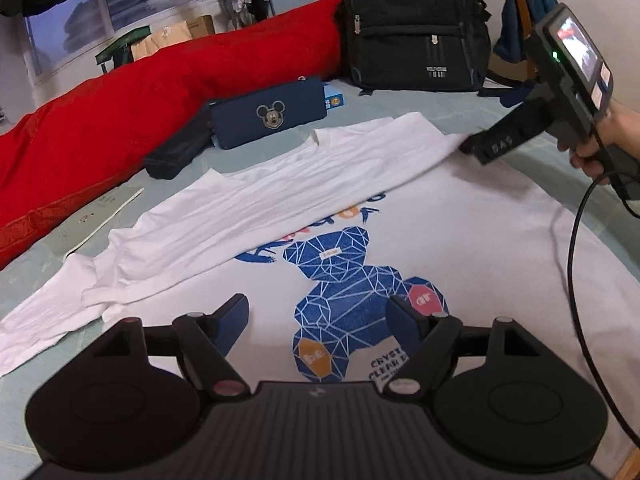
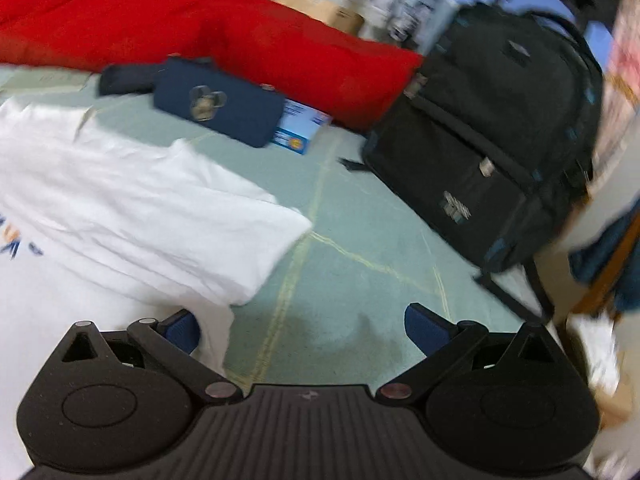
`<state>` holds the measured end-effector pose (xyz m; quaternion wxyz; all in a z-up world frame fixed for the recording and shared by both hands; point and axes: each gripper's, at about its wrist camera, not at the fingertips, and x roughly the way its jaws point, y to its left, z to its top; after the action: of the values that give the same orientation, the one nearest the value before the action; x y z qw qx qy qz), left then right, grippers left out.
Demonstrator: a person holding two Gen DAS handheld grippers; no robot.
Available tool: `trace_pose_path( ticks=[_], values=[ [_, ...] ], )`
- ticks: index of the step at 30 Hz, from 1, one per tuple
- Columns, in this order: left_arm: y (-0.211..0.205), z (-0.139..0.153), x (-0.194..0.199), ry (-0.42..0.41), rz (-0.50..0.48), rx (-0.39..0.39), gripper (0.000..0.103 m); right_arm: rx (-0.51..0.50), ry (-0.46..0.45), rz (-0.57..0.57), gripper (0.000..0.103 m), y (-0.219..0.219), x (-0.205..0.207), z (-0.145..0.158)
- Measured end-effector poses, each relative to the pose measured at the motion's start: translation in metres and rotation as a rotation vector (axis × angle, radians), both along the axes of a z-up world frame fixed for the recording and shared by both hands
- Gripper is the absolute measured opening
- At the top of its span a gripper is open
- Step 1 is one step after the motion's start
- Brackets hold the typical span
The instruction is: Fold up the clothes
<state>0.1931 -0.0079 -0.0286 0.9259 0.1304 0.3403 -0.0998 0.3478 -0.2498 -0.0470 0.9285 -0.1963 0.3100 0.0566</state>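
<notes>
White T-shirt [image 1: 460,232] — spread print-up on pale green bedding [image 1: 560,152], blue geometric bear toward the near edge. Long axis ran from near-left to far-right across the left wrist view. Far side panel [image 1: 280,200] already turned in over the chest, covering the top of the lettering; one sleeve [image 1: 44,320] trailed out at near left.

Left gripper [image 1: 318,312] — jaws spread wide, nothing between them, poised just above the bear print at the near hem. Released.

Right gripper [image 2: 300,324] — jaws spread, empty, over bare bedding just beside the shirt's right end; its left finger [image 2: 180,326] overlapped the cloth edge in the blurred right wrist view, contact not determinable. In the left wrist view, seen at the folded panel's far-right corner, held by a hand [image 1: 600,140].

Unfolded side lay near and right of the folded panel — nearer the left gripper at the hem, the right gripper at the shoulder end. Judged next: the remaining side or sleeve taken in.

Beyond: red bolster [image 1: 140,92], navy pouch [image 1: 268,116], black backpack [image 1: 412,24].
</notes>
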Motion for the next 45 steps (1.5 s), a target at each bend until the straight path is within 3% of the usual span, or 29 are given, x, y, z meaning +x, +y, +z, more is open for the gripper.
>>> trace_pose_path(
  ticks=[6,8,14,17,20,21,23,25,26,29,31,33,35,39,45],
  values=[
    [0.011,-0.008,0.001,0.024,0.013,-0.013,0.078,0.143,0.074,-0.063,0.103,-0.032,-0.002,-0.015],
    [0.016,-0.009,0.001,0.025,0.017,-0.017,0.078,0.134,0.086,-0.065,0.103,-0.031,-0.01,-0.012],
    [0.042,-0.007,0.007,0.044,0.058,-0.057,0.078,0.115,-0.002,0.01,0.103,-0.015,-0.035,0.025],
    [0.053,-0.005,0.012,0.044,0.087,-0.049,0.078,0.23,0.003,0.083,0.094,-0.006,-0.026,0.044],
    [0.058,-0.001,0.017,0.035,0.091,-0.06,0.078,0.345,0.068,0.13,0.069,0.001,0.002,0.05],
    [0.06,0.0,0.019,0.035,0.092,-0.068,0.078,0.383,0.112,0.135,0.059,0.003,0.016,0.046],
    [0.062,0.0,0.022,0.032,0.091,-0.08,0.078,0.437,0.207,0.123,0.052,0.008,0.044,0.03],
    [0.066,-0.002,0.023,0.033,0.088,-0.092,0.078,0.427,0.257,0.083,0.049,0.007,0.061,0.01],
    [0.068,-0.003,0.023,0.034,0.089,-0.097,0.078,0.414,0.259,0.064,0.04,0.001,0.064,0.002],
    [0.082,-0.007,0.022,0.041,0.111,-0.101,0.078,0.426,0.263,0.009,0.037,-0.018,0.066,-0.009],
    [0.089,-0.01,0.025,0.053,0.124,-0.11,0.078,0.372,0.234,-0.026,0.038,-0.021,0.061,-0.002],
    [0.093,-0.012,0.029,0.064,0.135,-0.118,0.078,0.385,0.224,-0.009,0.038,-0.016,0.056,0.011],
    [0.096,-0.012,0.031,0.065,0.138,-0.129,0.078,0.423,0.229,0.042,0.038,-0.003,0.054,0.023],
    [0.102,-0.009,0.027,0.067,0.143,-0.115,0.078,0.44,0.269,0.226,0.04,0.063,0.052,0.038],
    [0.13,-0.001,0.006,0.084,0.171,-0.152,0.078,0.35,0.263,0.547,0.04,0.186,0.067,0.044]
  ],
)
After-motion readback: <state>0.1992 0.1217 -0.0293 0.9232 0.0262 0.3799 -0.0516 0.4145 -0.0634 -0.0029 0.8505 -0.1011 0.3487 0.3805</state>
